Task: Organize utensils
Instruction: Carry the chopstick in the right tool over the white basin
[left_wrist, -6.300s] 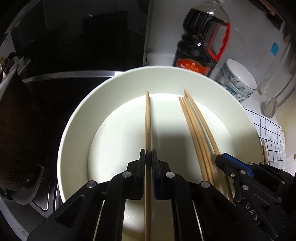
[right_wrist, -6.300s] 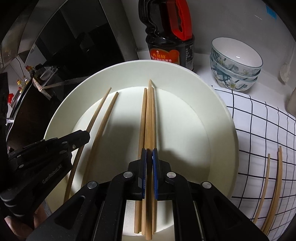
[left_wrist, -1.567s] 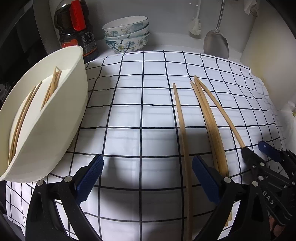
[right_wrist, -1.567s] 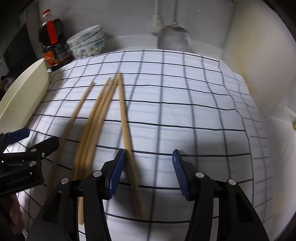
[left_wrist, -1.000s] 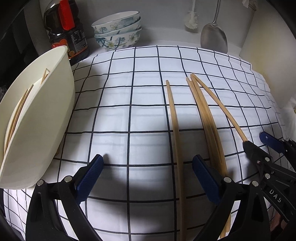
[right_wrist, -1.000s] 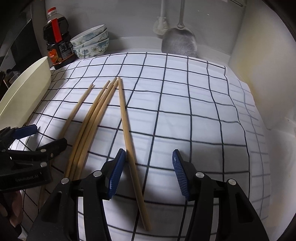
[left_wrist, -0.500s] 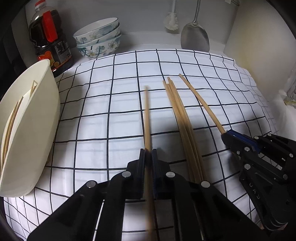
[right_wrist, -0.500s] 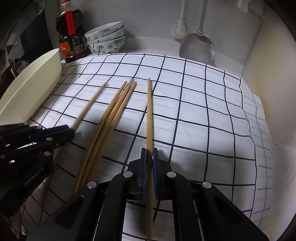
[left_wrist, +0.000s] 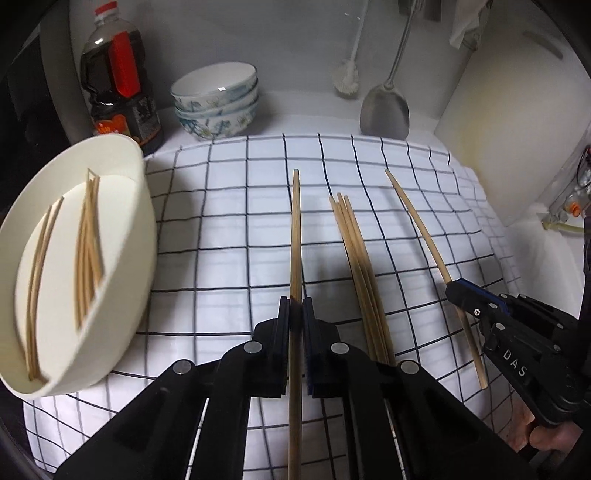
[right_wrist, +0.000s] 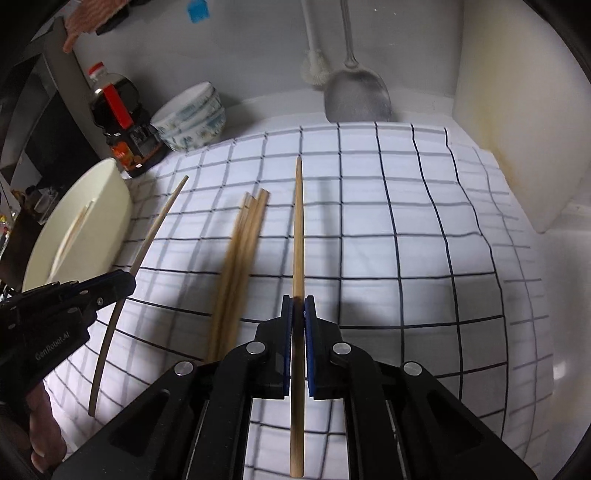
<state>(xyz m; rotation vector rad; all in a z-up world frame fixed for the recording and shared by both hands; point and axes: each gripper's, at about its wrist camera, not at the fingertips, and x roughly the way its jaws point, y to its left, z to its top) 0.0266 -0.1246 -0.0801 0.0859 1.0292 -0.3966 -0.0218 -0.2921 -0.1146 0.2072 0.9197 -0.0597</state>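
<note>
Two handheld grippers each clamp a single wooden chopstick above a black-and-white checked cloth (left_wrist: 221, 229). The left gripper (left_wrist: 295, 314) has its fingers closed tight on the left chopstick (left_wrist: 295, 229), which points forward over the cloth; the right gripper (right_wrist: 298, 314) pinches the right chopstick (right_wrist: 298, 236) the same way, gripped around its middle with a long tail running back between the arms. Between them a loose bundle of chopsticks (left_wrist: 358, 266) lies on the cloth, and more chopsticks (left_wrist: 86, 243) rest in the cream bowl (left_wrist: 144, 206) at the left edge.

Each stick is caught at one narrow point on smooth round wood, so a tilt or quick swing toward the bowl could probably let it pivot or slide out. The bowl seems to sit partly off the cloth edge; a nudge from a long stick end might rock it or scatter its contents. The soy sauce bottle (left_wrist: 118, 81) and stacked patterned bowls (left_wrist: 216, 99) stand just behind it, within reach of a careless sweep.
</note>
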